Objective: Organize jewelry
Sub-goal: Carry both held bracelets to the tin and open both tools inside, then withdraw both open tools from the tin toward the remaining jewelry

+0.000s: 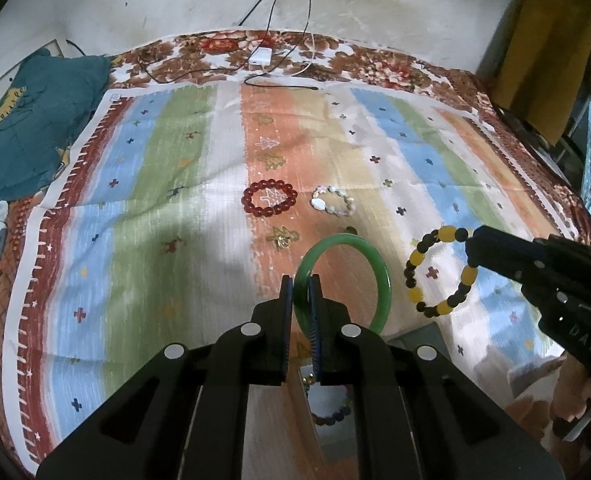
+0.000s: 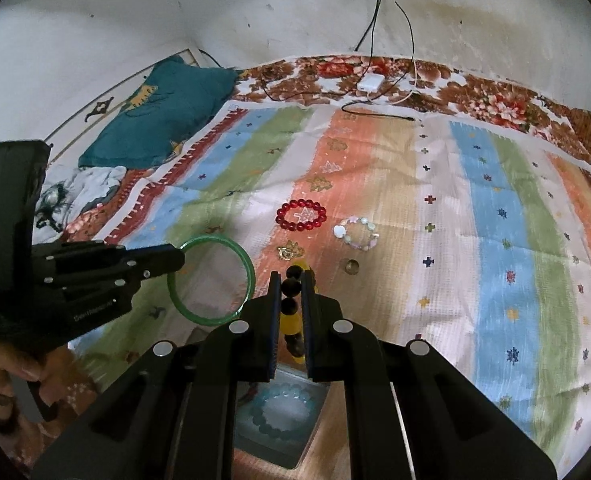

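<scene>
My left gripper (image 1: 301, 282) is shut on a green jade bangle (image 1: 375, 264) and holds it above the striped cloth; the bangle also shows in the right wrist view (image 2: 247, 264). My right gripper (image 2: 291, 276) is shut on a yellow-and-dark bead bracelet (image 2: 289, 322), which also shows in the left wrist view (image 1: 415, 258). A red bead bracelet (image 1: 269, 198) and a pale stone bracelet (image 1: 333, 201) lie on the cloth ahead. A compartmented box below holds a beaded bracelet (image 1: 331, 416) and a light blue bead bracelet (image 2: 285, 410).
A small gold item (image 2: 285, 254) and a small round piece (image 2: 351, 267) lie on the cloth. A white charger (image 1: 260, 57) with cables lies at the far edge. A teal pillow (image 1: 27, 120) sits far left.
</scene>
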